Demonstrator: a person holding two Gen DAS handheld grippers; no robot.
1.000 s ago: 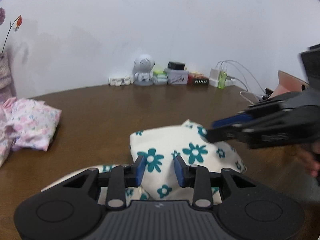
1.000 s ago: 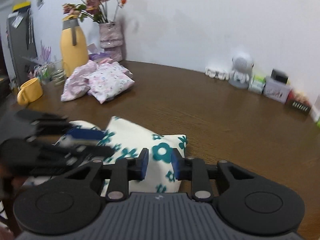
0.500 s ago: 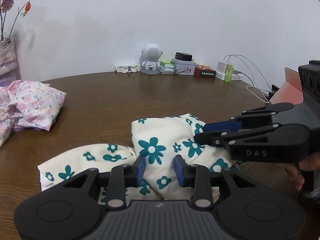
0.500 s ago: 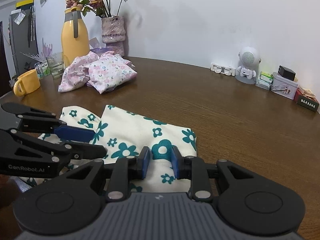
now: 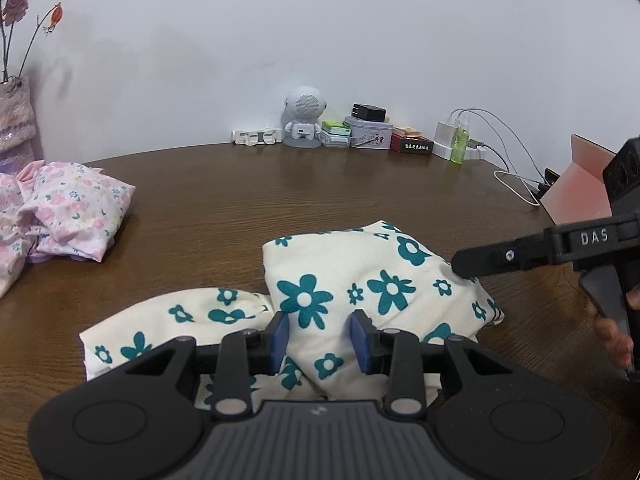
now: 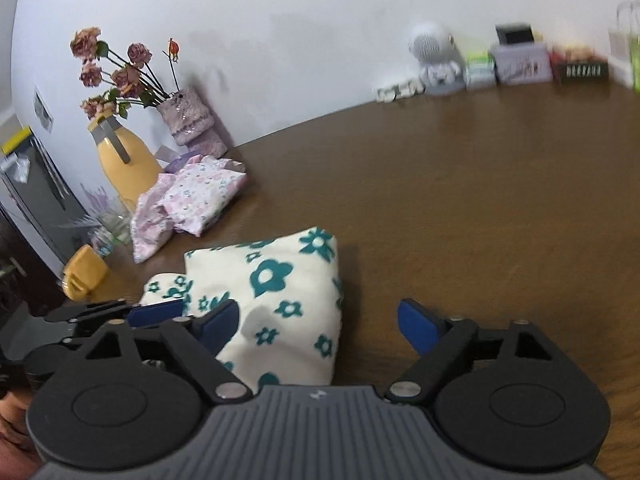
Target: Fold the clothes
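A cream cloth with teal flowers (image 5: 360, 280) lies folded on the brown table (image 5: 240, 208). My left gripper (image 5: 320, 338) sits low over the cloth's near side, and a ridge of fabric runs up between its blue pads (image 5: 279, 336); it looks shut on that fold. In the right wrist view the cloth (image 6: 280, 280) lies left of centre. My right gripper (image 6: 320, 328) stands wide open, its left pad (image 6: 218, 322) resting on the cloth and its right pad over bare wood. From the left wrist view its black finger (image 5: 520, 254) touches the cloth's right edge.
A pile of pink flowered clothes (image 5: 76, 208) lies at the left. Behind it stand a yellow jug (image 6: 124, 160), a vase of dried roses (image 6: 188, 124) and a yellow mug (image 6: 84, 276). Along the wall are a small robot figure (image 5: 304, 122), boxes, a charger with cables (image 5: 512, 176) and a pink box (image 5: 580, 188).
My right gripper has opened and let go of the cloth, and its view has swung to the right. The cloth now rests flatter on the table. The left gripper's gap is unchanged.
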